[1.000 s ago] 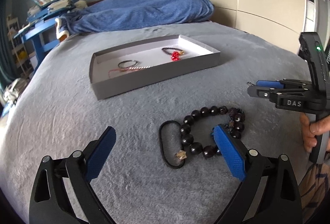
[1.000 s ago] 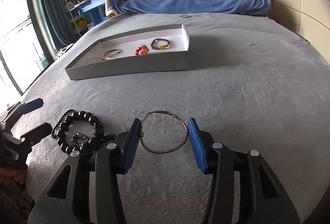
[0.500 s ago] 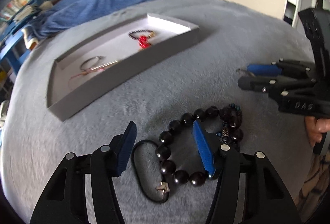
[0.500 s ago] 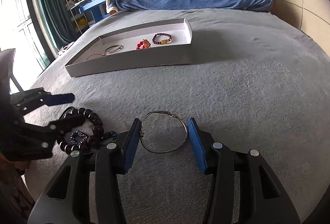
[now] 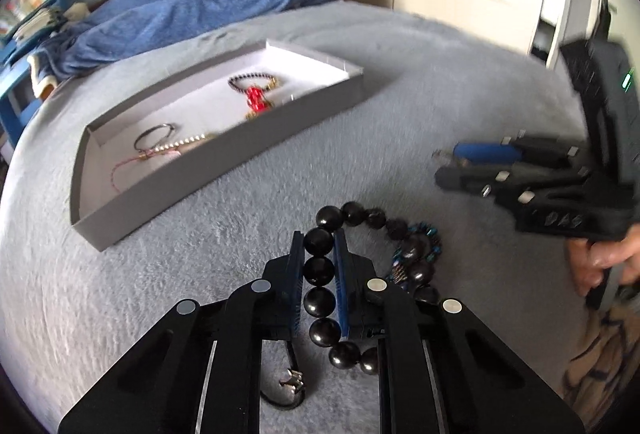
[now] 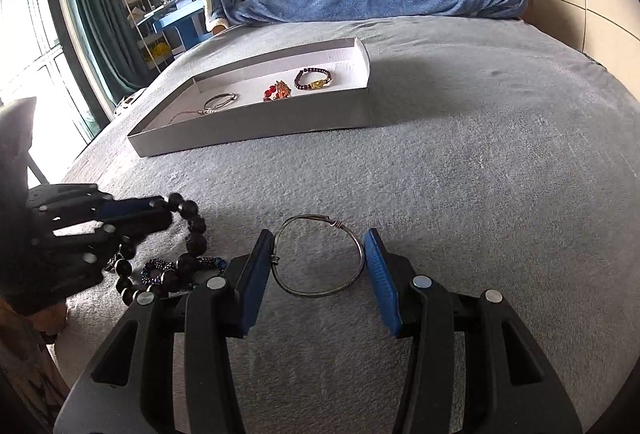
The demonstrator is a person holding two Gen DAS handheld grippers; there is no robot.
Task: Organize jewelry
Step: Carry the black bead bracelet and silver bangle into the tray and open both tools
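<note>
1. Left claw [image 5: 319,266]: clenched on the black bead bracelet [image 5: 320,270], several beads pinched between its blue pads, low on the grey bed [image 5: 120,294].
2. Black hair tie [image 5: 288,386] with a small metal charm: lies under the left claw.
3. Grey tray [image 6: 256,126]: farther back, holding bracelets and a red charm [image 6: 278,92].
4. Right claw [image 6: 318,266]: released, pads either side of the wire bangle [image 6: 320,258], which lies flat on the bed.
</note>
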